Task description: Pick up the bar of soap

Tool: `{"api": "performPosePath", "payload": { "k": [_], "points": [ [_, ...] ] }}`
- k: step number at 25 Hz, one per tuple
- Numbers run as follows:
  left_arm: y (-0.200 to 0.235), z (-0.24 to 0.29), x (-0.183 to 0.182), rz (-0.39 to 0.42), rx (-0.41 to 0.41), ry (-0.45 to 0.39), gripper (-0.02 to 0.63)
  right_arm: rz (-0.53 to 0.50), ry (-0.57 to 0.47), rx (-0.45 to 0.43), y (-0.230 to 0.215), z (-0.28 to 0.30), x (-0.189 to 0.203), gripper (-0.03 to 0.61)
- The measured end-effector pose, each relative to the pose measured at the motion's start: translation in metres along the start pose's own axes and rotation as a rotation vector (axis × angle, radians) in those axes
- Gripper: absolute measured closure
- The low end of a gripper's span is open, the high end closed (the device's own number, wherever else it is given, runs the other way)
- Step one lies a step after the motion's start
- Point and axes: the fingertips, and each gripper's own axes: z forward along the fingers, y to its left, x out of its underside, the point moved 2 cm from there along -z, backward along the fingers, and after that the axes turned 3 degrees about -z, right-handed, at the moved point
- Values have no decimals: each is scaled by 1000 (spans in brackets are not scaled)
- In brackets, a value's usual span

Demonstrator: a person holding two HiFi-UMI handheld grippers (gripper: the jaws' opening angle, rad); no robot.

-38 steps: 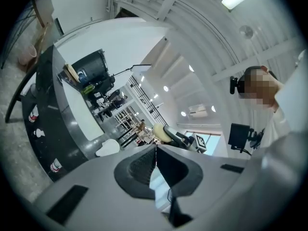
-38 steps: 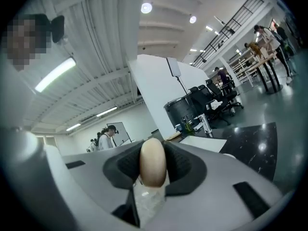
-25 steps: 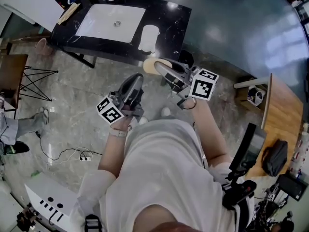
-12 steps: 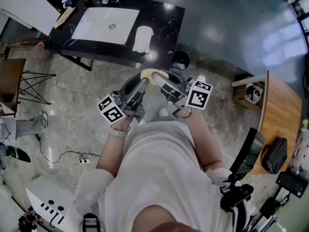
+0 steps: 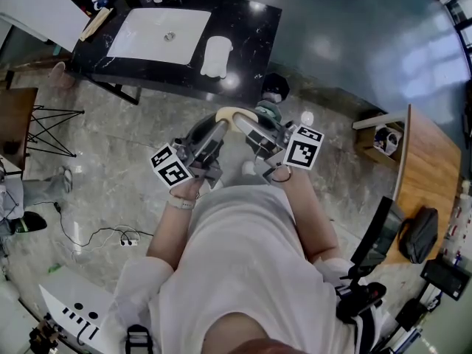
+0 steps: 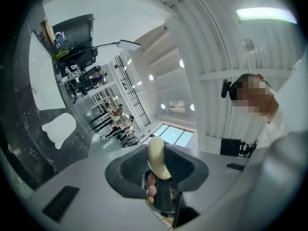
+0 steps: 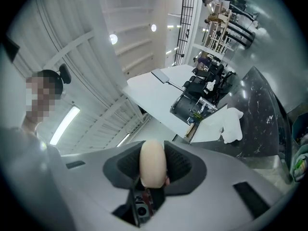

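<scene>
The bar of soap (image 5: 232, 113) is a cream oval held at waist height in front of the person, away from the counter. My right gripper (image 5: 248, 122) is shut on it; in the right gripper view the soap (image 7: 153, 160) fills the gap between the dark pads. My left gripper (image 5: 219, 128) points at it from the other side with its jaws spread wide. In the left gripper view the soap (image 6: 156, 155) stands edge-on between those jaws, and the pads do not press on it.
A black marble counter (image 5: 254, 28) with a white sink (image 5: 158, 35) and a white cloth (image 5: 215, 56) stands ahead. A dark round object (image 5: 274, 87) sits on the floor near it. A wooden table (image 5: 431, 175) and a black bag (image 5: 418, 236) are at the right; cables (image 5: 110, 234) lie at the left.
The left gripper's jaws have opened. The right gripper brought the soap down and left, so it now sits between the left jaws. Little has moved in the last half second.
</scene>
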Motion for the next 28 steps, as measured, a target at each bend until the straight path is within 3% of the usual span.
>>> {"api": "performPosePath", "payload": {
  "k": [28],
  "points": [
    [16, 1, 5, -25, -22, 33, 500, 24, 1, 25, -16, 1, 5, 453]
  ]
}}
